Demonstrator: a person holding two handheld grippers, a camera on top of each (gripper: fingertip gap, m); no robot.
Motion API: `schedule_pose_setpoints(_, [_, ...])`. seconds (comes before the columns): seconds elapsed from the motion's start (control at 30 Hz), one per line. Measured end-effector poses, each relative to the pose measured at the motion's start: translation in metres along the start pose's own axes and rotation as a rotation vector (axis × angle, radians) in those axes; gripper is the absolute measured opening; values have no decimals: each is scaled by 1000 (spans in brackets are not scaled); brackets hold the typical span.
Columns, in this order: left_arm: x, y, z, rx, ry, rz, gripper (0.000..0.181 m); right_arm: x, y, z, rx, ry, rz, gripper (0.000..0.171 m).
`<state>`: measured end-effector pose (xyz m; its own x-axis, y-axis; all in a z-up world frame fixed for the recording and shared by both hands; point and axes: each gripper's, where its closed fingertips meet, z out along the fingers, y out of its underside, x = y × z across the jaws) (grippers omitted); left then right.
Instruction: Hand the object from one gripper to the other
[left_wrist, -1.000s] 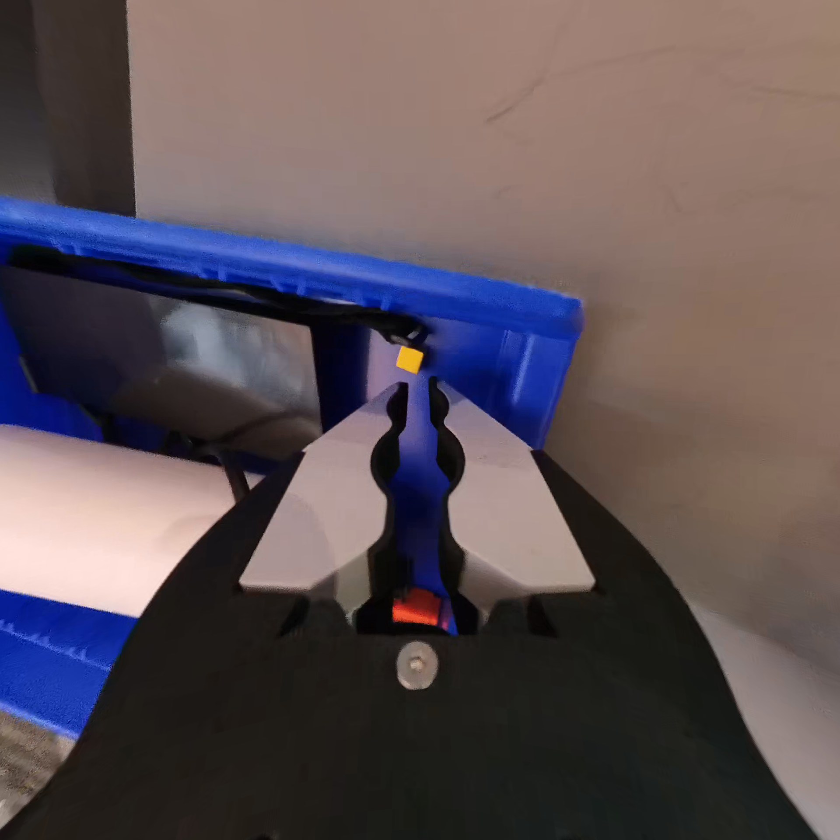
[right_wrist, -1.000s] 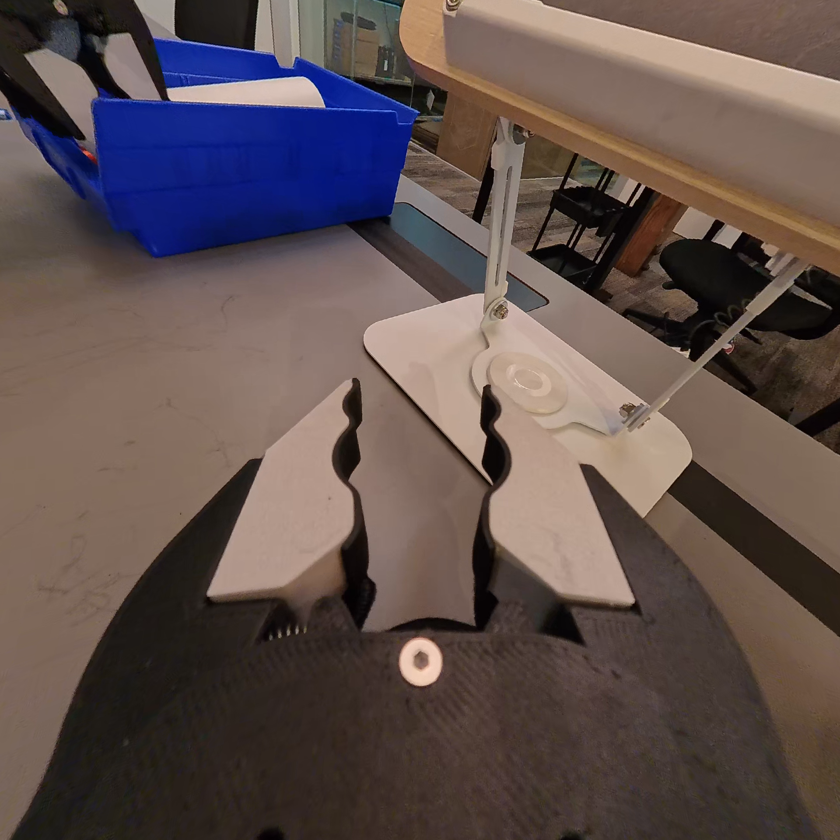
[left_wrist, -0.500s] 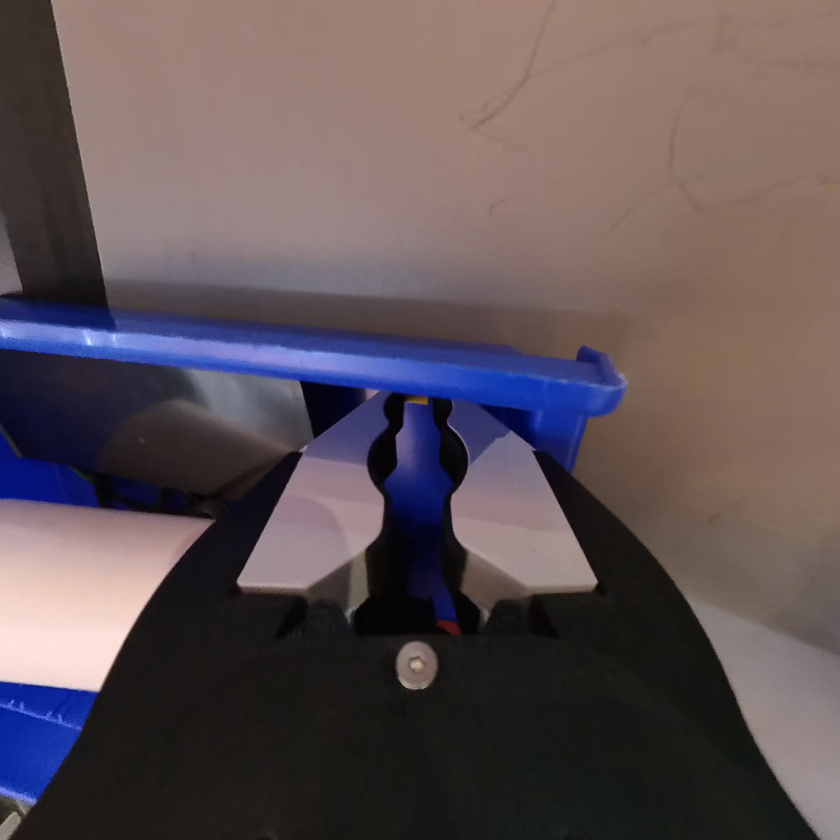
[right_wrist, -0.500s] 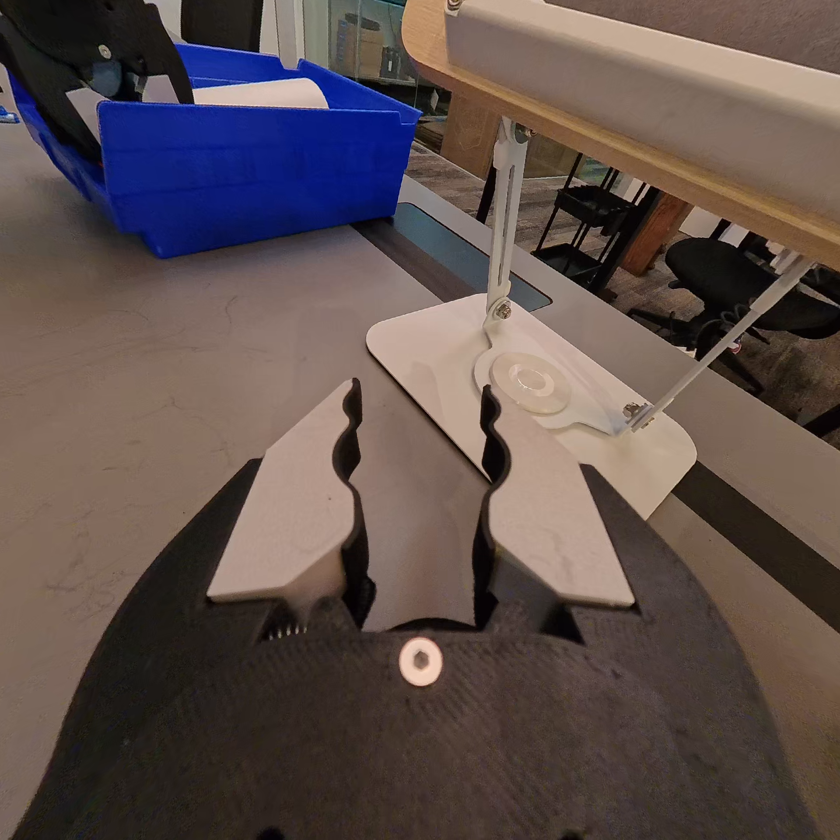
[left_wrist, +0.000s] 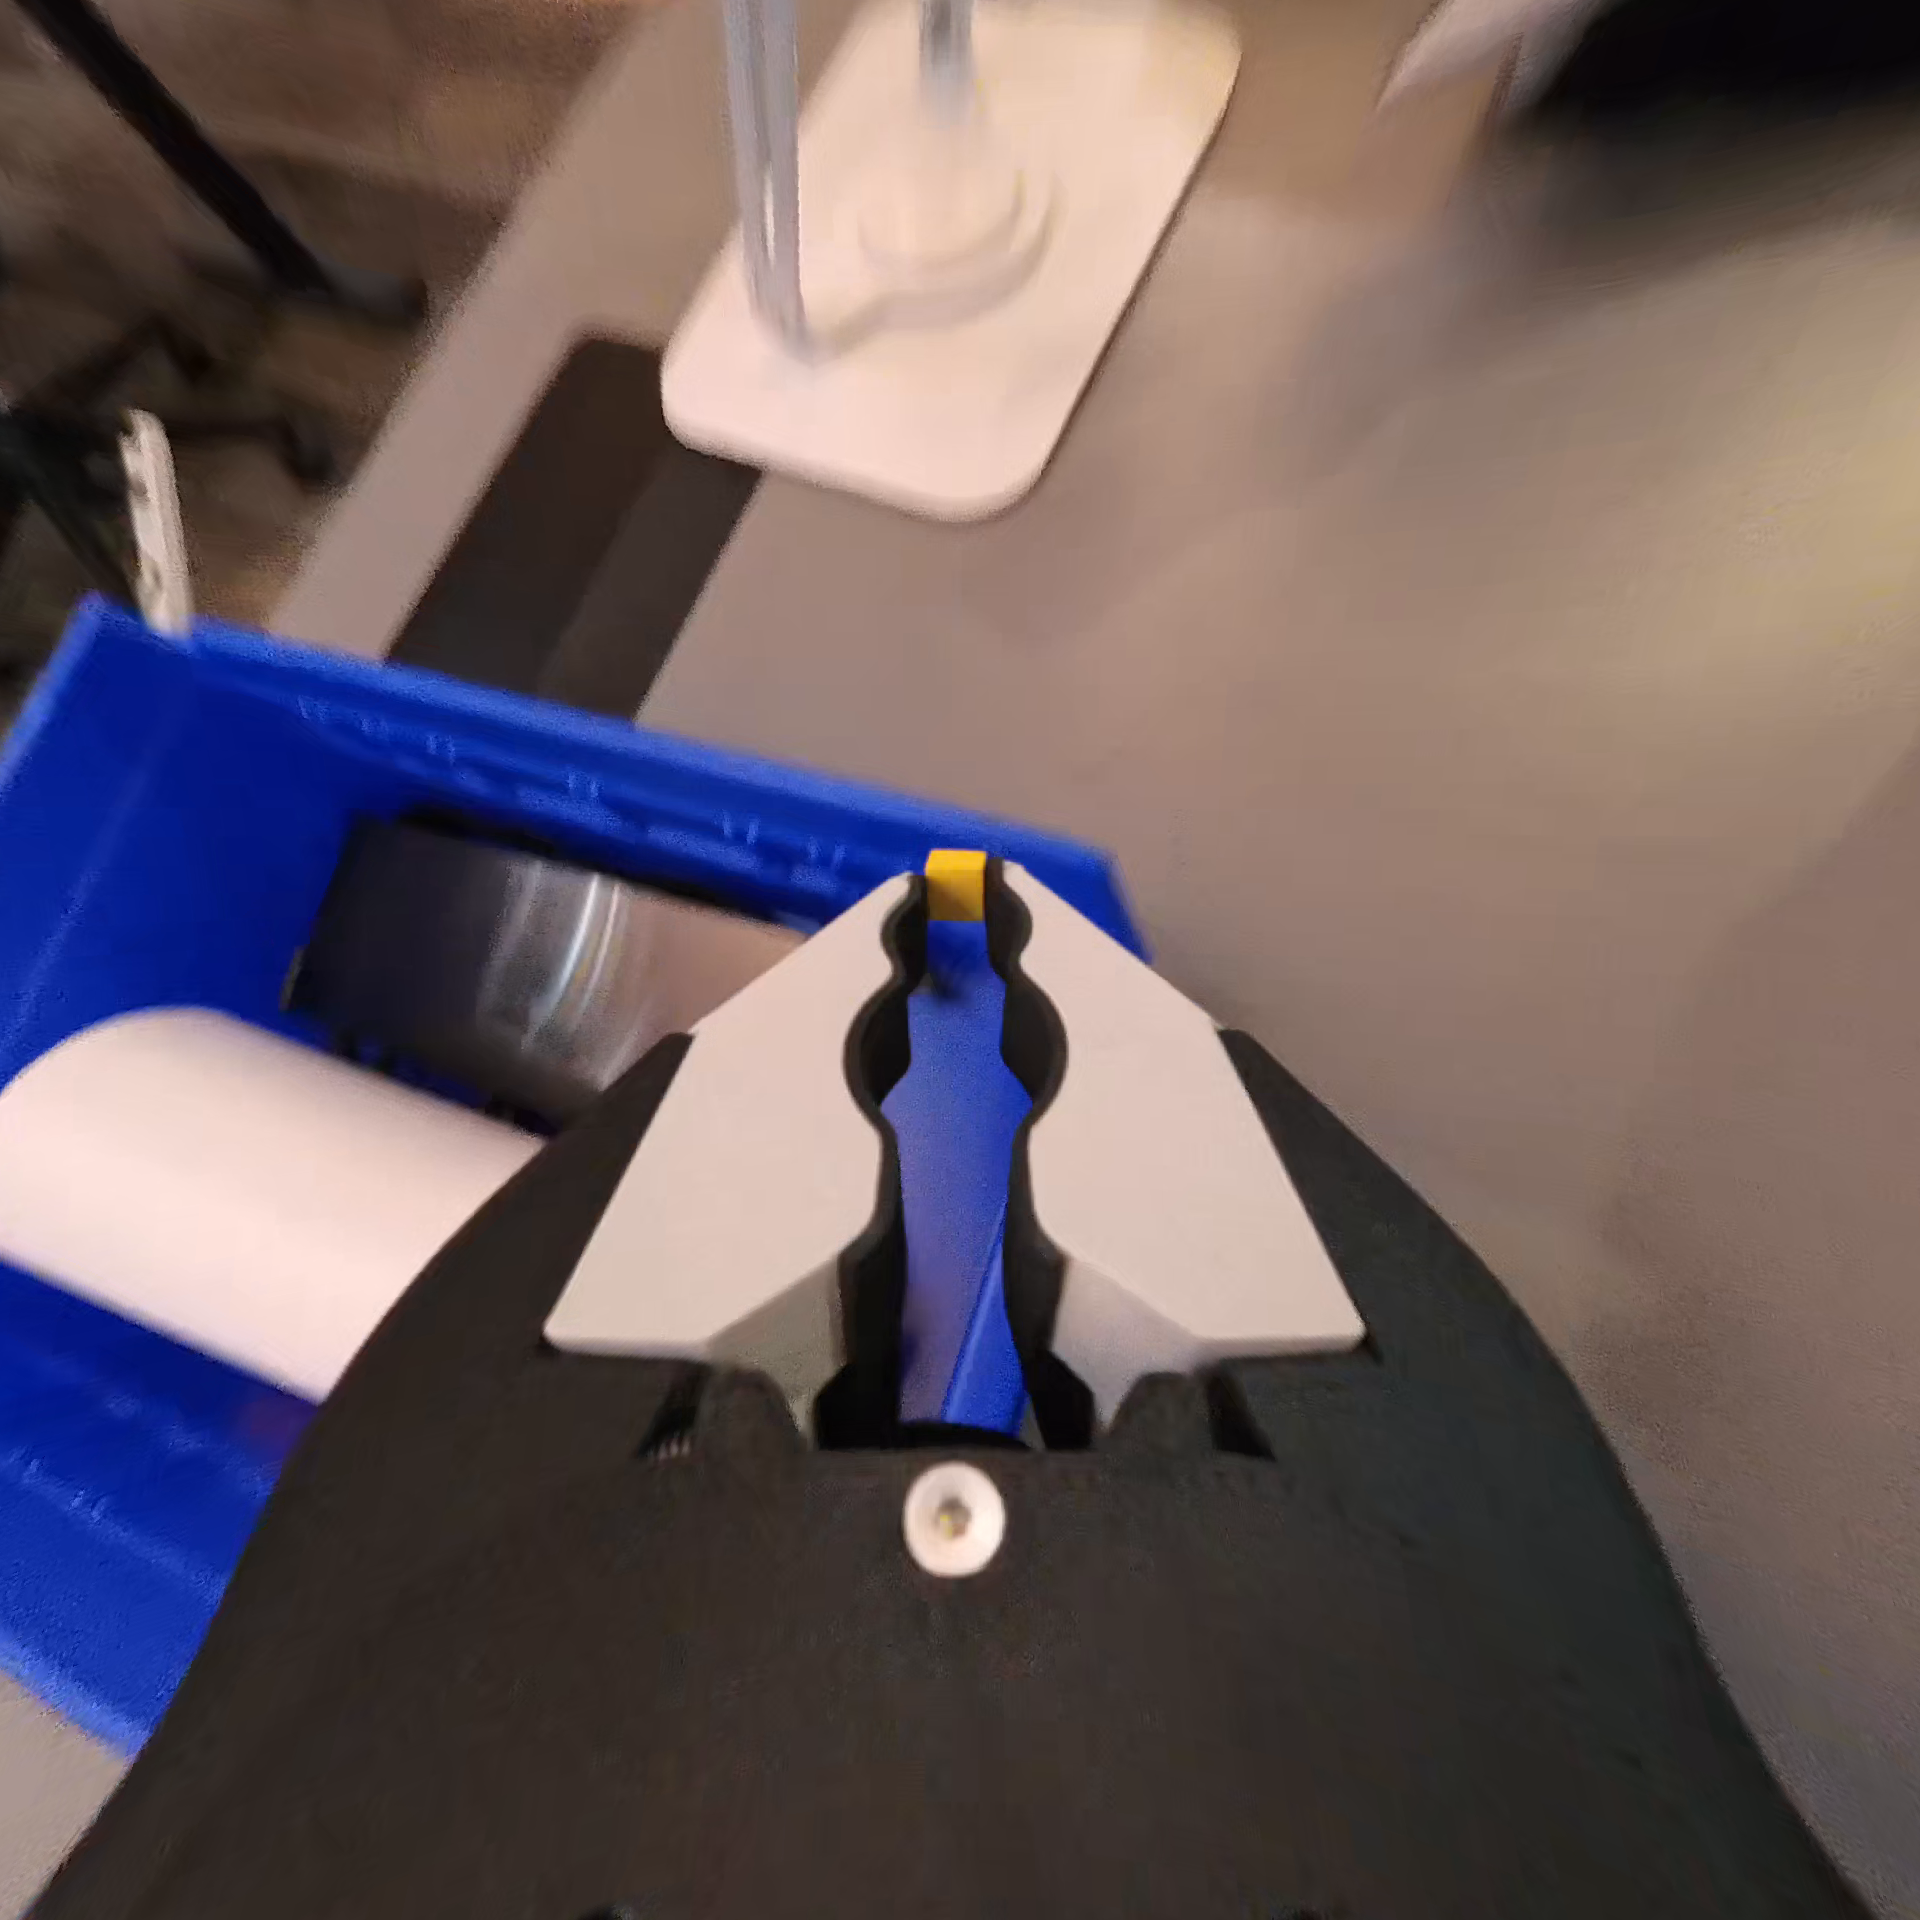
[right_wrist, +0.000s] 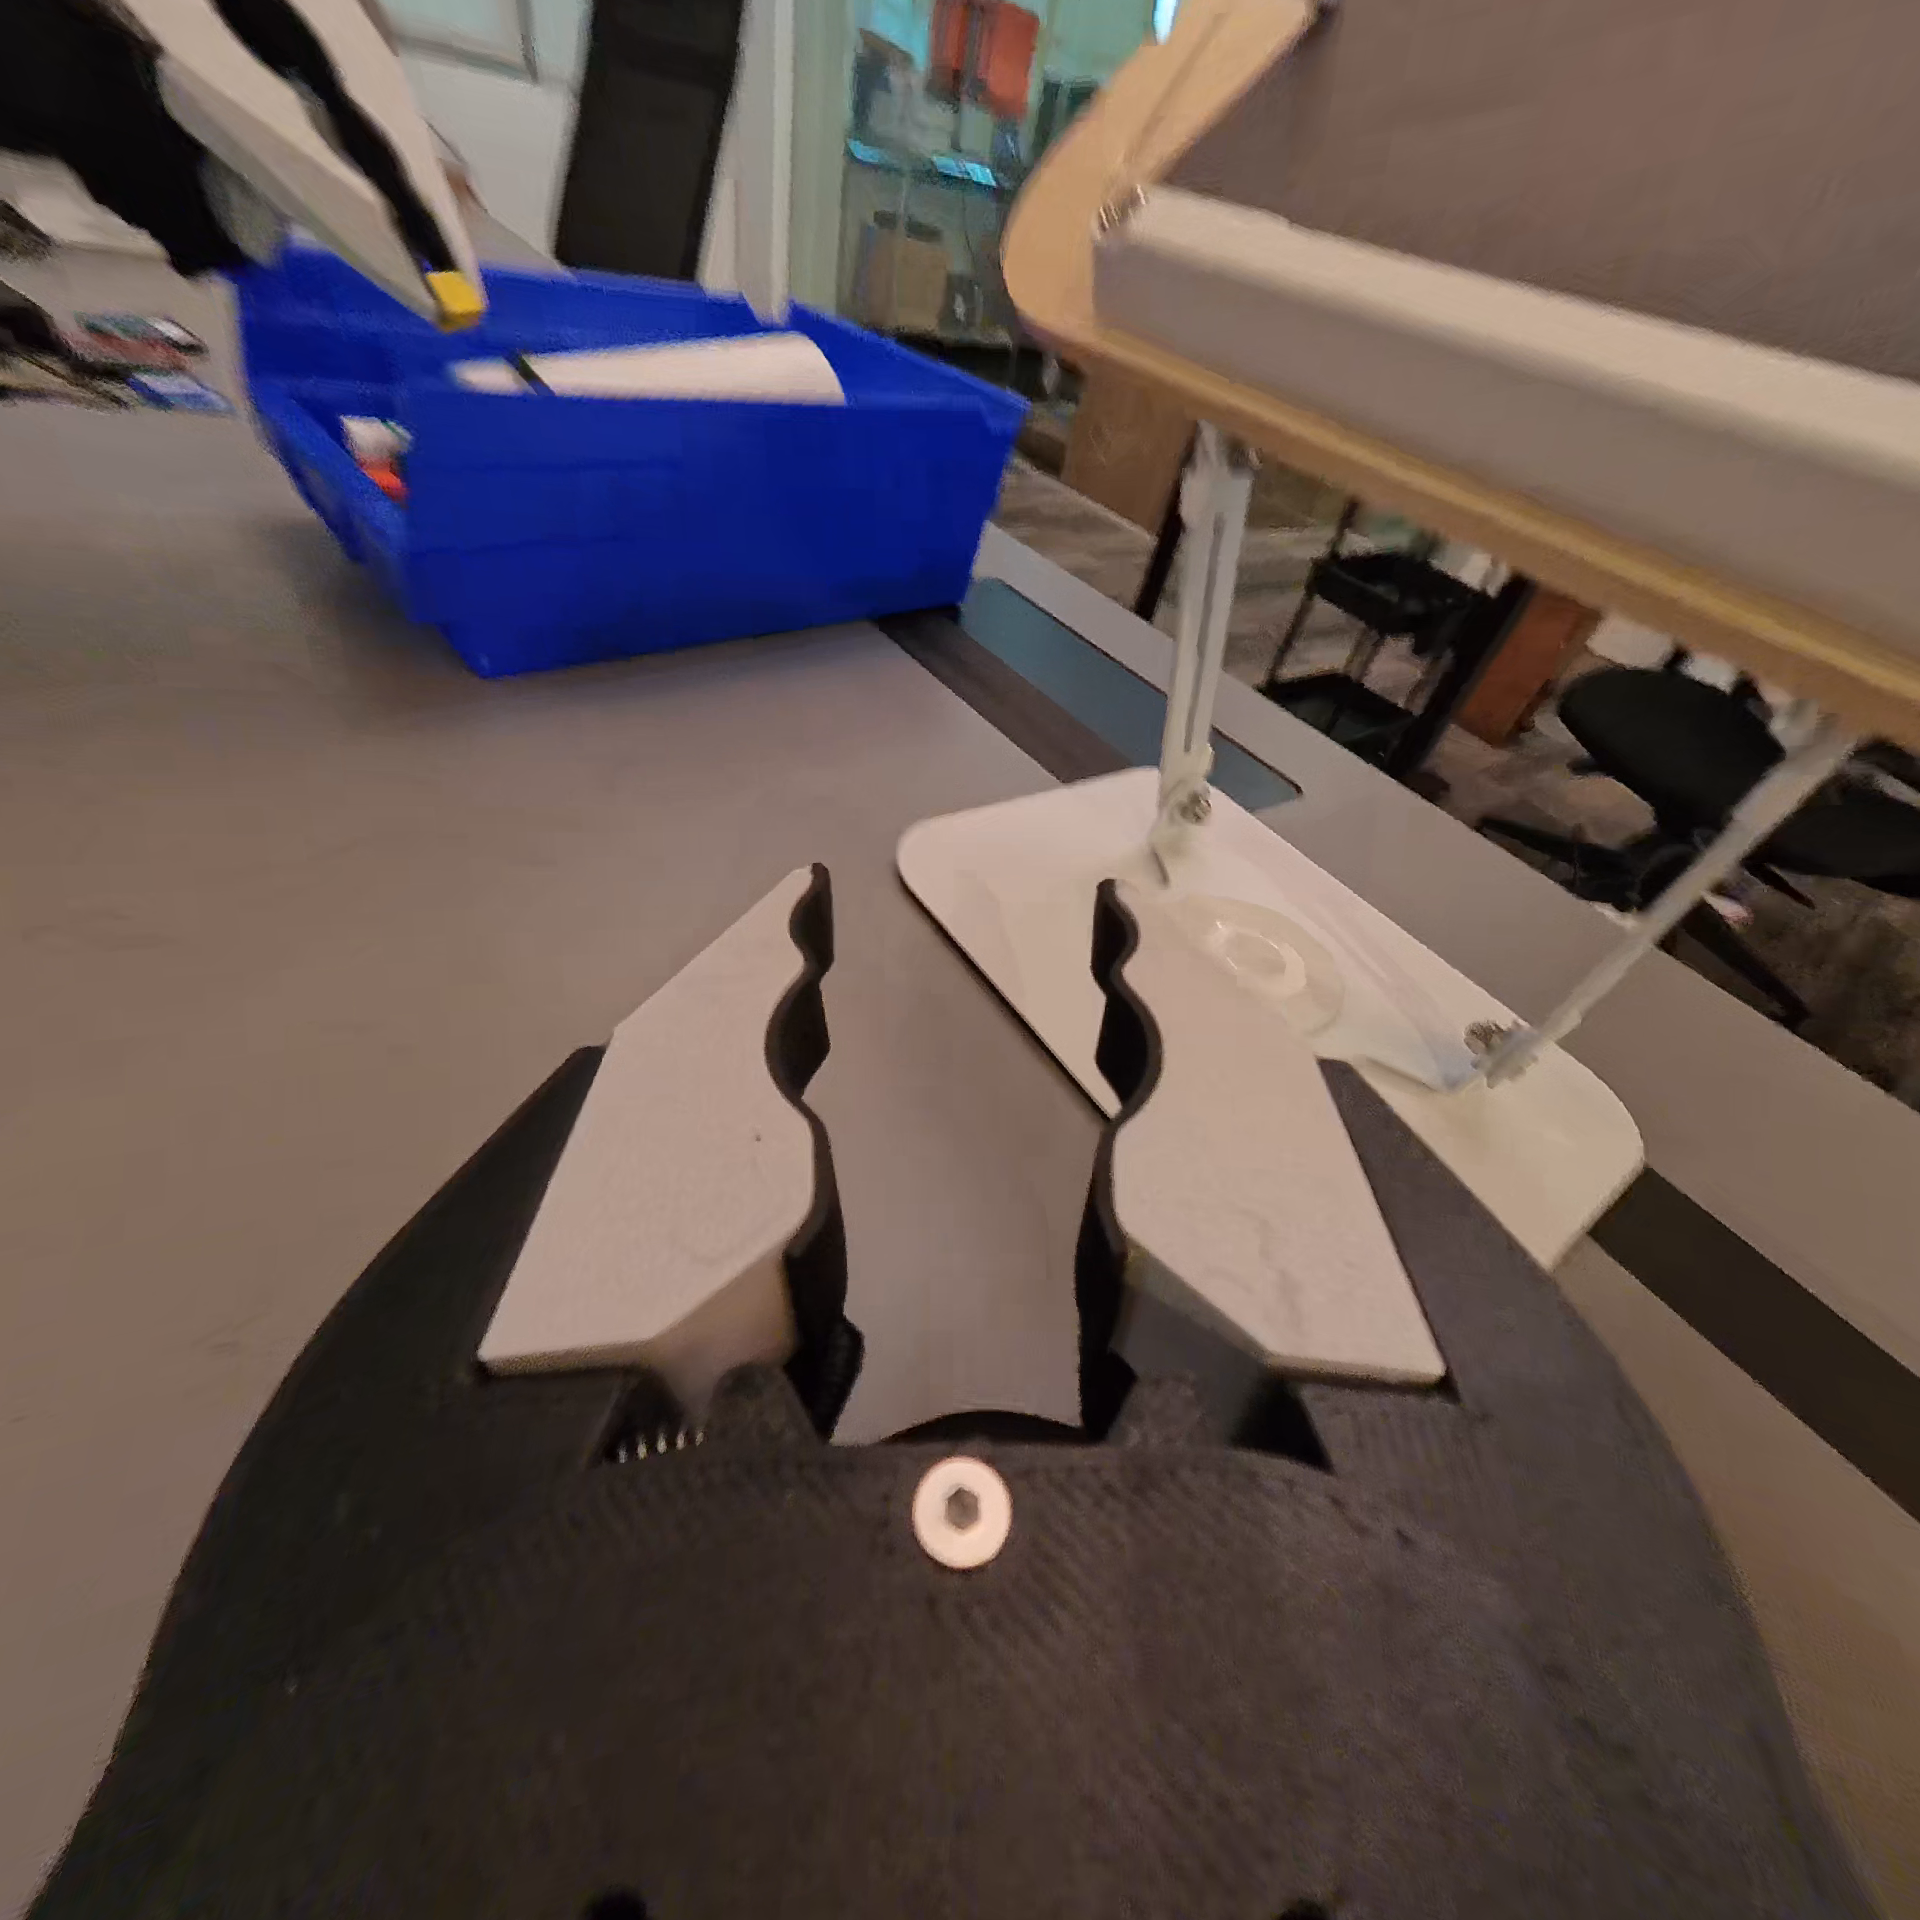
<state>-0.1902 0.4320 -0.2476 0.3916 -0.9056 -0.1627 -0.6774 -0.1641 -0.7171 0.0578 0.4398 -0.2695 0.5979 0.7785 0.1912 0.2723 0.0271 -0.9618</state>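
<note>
A small yellow block (left_wrist: 956, 885) is pinched between the tips of my left gripper (left_wrist: 958, 896), which is shut on it above the near corner of the blue bin (left_wrist: 156, 748). In the right wrist view the left gripper (right_wrist: 442, 272) shows at the top left, above the blue bin (right_wrist: 675, 540), with the yellow block (right_wrist: 457, 296) at its tip. My right gripper (right_wrist: 961, 914) is open and empty, low over the grey table (right_wrist: 364, 831), well away from the block.
The bin holds a white paper roll (left_wrist: 208, 1174), a clear cylinder (left_wrist: 540, 966) and small parts (right_wrist: 374, 457). A white stand base (right_wrist: 1247, 987) with thin metal struts sits to the right; a board and white rail (right_wrist: 1507, 343) overhang it. Office chairs stand beyond the table edge. Spacing between my two grippers at the tips: around 25 cm.
My left gripper has closed on the yellow block, lifted it out of the bin and swung to face the stand. My right gripper has moved slightly, still open.
</note>
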Motion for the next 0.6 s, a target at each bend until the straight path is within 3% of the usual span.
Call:
schedule_pose_setpoints(0.03, [7, -19, -7, 94, 12, -3, 9, -5, -9, -1, 38, -29, 2, 45])
schedule_pose_setpoints(0.23, [58, -120, -24, 494, 119, 82, 10, -49, -98, -11, 256, -215, -41, 27])
schedule_pose_setpoints(0.4, [81, -174, -13, 585, 153, 193, 9, -73, -169, -24, 384, -403, -17, 20])
schedule_pose_setpoints(0.6, [109, -213, -7, 674, 270, 305, 9, -67, -190, -41, 426, -451, -48, 13])
